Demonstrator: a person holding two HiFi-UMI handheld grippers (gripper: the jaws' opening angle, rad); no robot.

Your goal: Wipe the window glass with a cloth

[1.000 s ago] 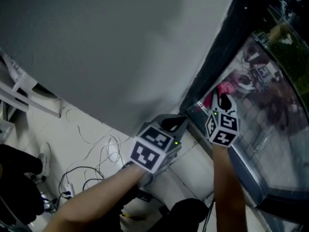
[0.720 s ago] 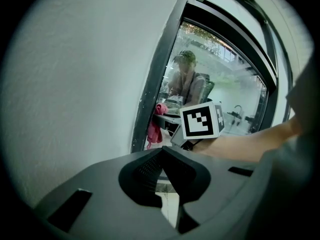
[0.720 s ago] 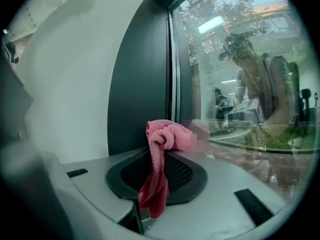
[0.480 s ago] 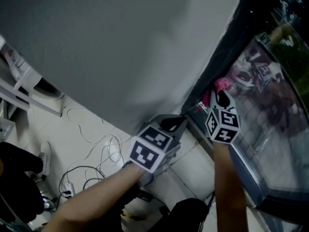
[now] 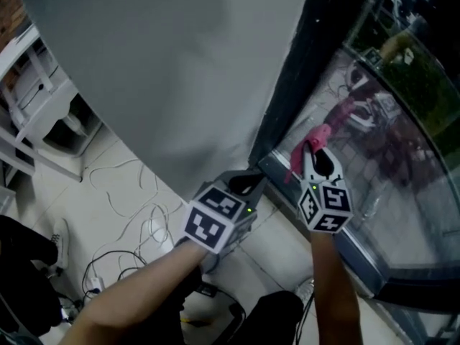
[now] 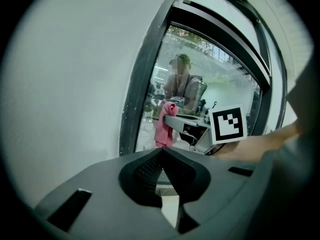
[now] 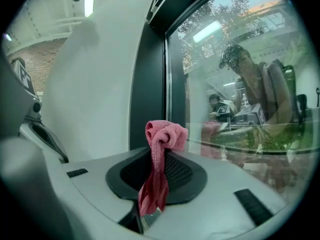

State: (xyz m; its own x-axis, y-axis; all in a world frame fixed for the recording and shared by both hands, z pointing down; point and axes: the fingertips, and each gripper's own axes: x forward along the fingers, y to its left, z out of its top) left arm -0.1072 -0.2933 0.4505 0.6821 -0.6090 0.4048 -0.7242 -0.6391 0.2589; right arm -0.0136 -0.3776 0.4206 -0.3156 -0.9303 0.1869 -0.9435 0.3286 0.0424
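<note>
The cloth [image 7: 161, 154] is already in the right claw [image 5: 313, 161], so the picking up is done. The wiping itself is, in my judgement, only at its start or at a low pass. The claw is at the lower left corner of the window glass [image 5: 392, 157], just beside the dark frame [image 5: 298, 85]. I cannot tell if the cloth touches the glass or is only very near to it. The glass shows no wet mark or cleaned strip, so I cannot say how much of it is wiped; most of the pane, up and to the right, seems left to do.

The 2 jaws of the right claw are closed narrow on the pink cloth. Its bunched top stands out past the tips toward the glass, and the rest hangs down between the jaws.

The left claw [image 5: 248, 185] has its jaws together and holds nothing. It is low, near the white wall [image 5: 172, 70], left of the frame and apart from the glass.
</note>
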